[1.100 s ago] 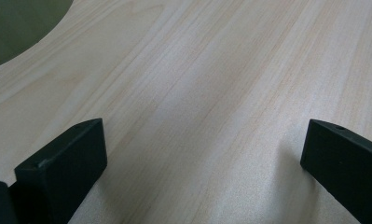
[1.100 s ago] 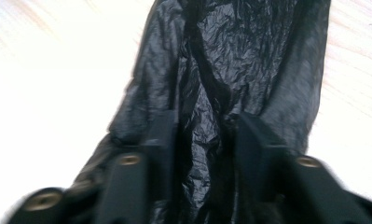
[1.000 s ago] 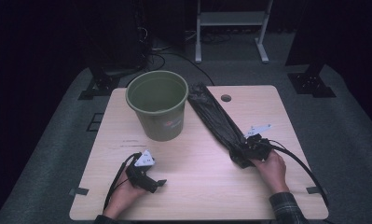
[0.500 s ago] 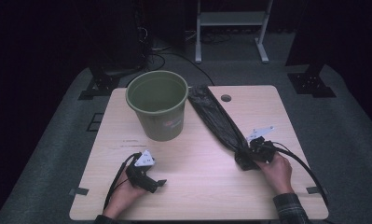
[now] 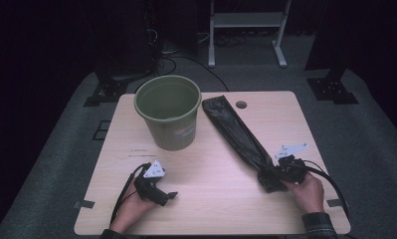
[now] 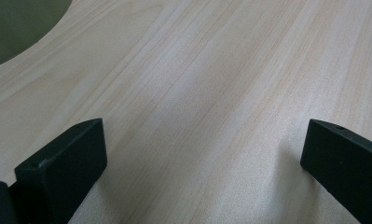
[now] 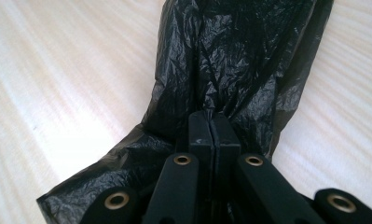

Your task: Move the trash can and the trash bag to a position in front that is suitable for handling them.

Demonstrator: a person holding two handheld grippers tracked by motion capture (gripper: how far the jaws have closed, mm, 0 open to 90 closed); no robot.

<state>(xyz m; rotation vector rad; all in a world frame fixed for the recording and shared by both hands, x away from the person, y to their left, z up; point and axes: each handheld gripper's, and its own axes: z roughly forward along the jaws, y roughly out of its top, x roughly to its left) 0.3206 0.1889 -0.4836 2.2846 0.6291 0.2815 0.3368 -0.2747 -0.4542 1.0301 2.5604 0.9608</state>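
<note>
A long crumpled black plastic bag (image 5: pixel 238 137) lies diagonally across the right half of the wooden table (image 5: pixel 221 209), from beside the bucket down to my right hand. My right gripper (image 5: pixel 277 175) is shut on the bag's near end; in the right gripper view its jaws press together on a pinch of black plastic bag (image 7: pixel 239 60), with the gripper (image 7: pixel 213 122) right at the fold. A green bucket (image 5: pixel 168 110) stands upright at the back left. My left gripper (image 5: pixel 169 195) rests on the table near the front left, open, its fingers (image 6: pixel 62 163) wide apart over bare wood.
A small round cable hole (image 5: pixel 241 104) sits in the table behind the bag. Cables trail from both grippers toward the front edge. A white metal stand (image 5: pixel 246 30) and dark equipment stand on the floor beyond the table. The bucket's rim (image 6: pixel 16 32) shows at the left gripper view's corner.
My right gripper has slid toward the front right with the bag's end in it, dragging the bag a little nearer. The left gripper has not moved.
</note>
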